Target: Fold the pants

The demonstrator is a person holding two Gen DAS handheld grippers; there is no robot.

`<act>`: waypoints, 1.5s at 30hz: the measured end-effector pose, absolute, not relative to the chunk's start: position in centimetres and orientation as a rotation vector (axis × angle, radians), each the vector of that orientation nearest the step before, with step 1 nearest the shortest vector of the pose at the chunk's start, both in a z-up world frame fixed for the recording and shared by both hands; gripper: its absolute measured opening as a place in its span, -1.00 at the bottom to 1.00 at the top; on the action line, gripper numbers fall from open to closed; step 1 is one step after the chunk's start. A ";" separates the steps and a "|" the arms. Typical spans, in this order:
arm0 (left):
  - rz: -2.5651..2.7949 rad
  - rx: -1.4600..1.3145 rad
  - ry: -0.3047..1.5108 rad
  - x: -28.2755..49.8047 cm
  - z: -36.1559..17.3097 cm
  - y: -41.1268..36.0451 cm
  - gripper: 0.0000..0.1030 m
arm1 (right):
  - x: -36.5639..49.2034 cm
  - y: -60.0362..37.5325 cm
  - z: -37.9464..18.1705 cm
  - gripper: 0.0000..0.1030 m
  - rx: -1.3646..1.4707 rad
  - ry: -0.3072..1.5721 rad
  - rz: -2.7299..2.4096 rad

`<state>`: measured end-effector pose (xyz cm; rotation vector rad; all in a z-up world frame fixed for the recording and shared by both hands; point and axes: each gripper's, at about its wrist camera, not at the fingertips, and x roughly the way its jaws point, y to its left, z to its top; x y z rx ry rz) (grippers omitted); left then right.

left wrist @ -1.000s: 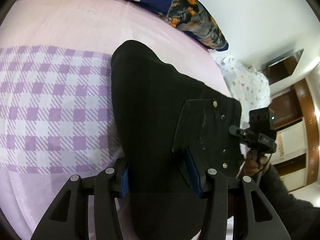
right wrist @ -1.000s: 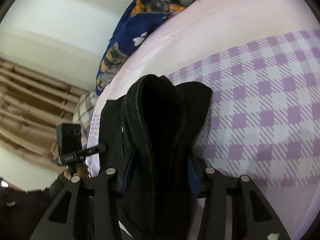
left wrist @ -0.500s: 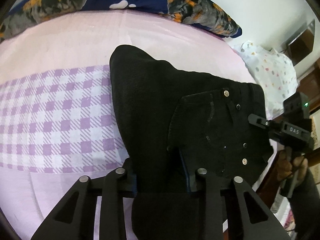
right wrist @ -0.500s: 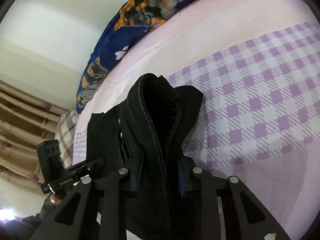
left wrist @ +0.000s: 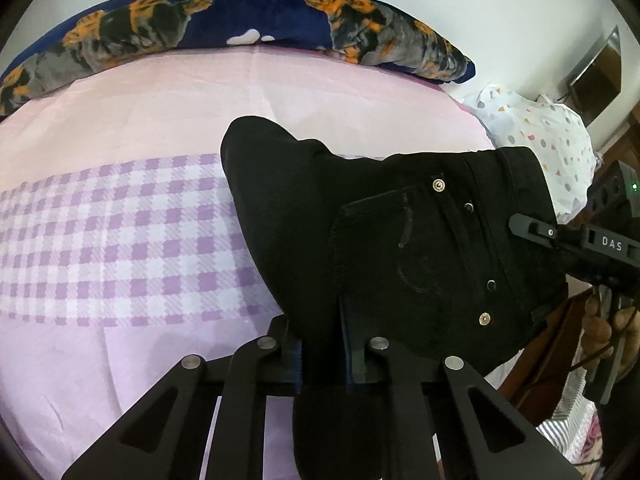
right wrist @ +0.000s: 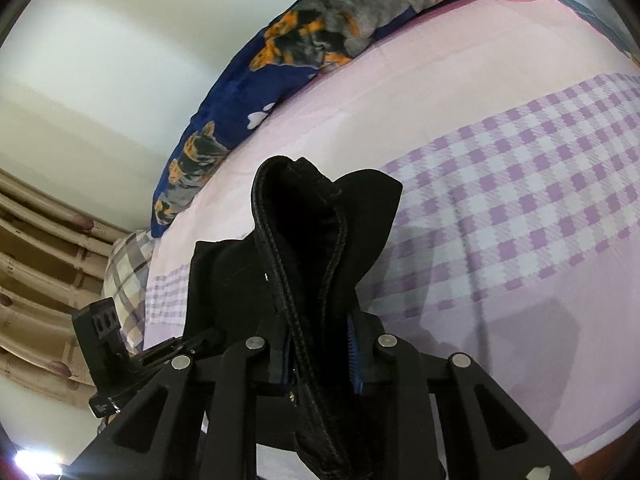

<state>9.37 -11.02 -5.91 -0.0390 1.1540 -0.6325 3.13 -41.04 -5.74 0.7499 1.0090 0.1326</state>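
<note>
Above pink bedsheet (left wrist: 160, 112), black pants (left wrist: 400, 248) bunched, pocket rivets showing

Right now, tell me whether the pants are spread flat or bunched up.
Bunched up. The black pants hang doubled over between the left claw and right claw, both shut on them, above the bedsheet.

Matt black denim pants (left wrist: 400, 248) on smooth cotton bedsheet (left wrist: 120, 128).
</note>
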 end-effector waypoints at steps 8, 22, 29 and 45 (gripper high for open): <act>-0.621 -0.084 1.121 9.0 -4.9 -7.8 -0.77 | 3.2 -38.2 -5.4 -0.61 0.782 1.011 0.163; -0.493 -0.137 1.056 10.5 -3.0 0.7 -0.77 | 6.8 -31.0 -5.7 -0.62 0.795 1.026 0.295; -0.436 -0.144 1.028 12.8 -2.0 4.0 -0.77 | 10.1 -27.9 -5.4 -0.62 0.794 1.026 0.346; -0.388 -0.130 1.005 20.9 -2.1 5.1 -0.77 | 19.6 -26.1 -5.3 -0.62 0.781 1.041 0.351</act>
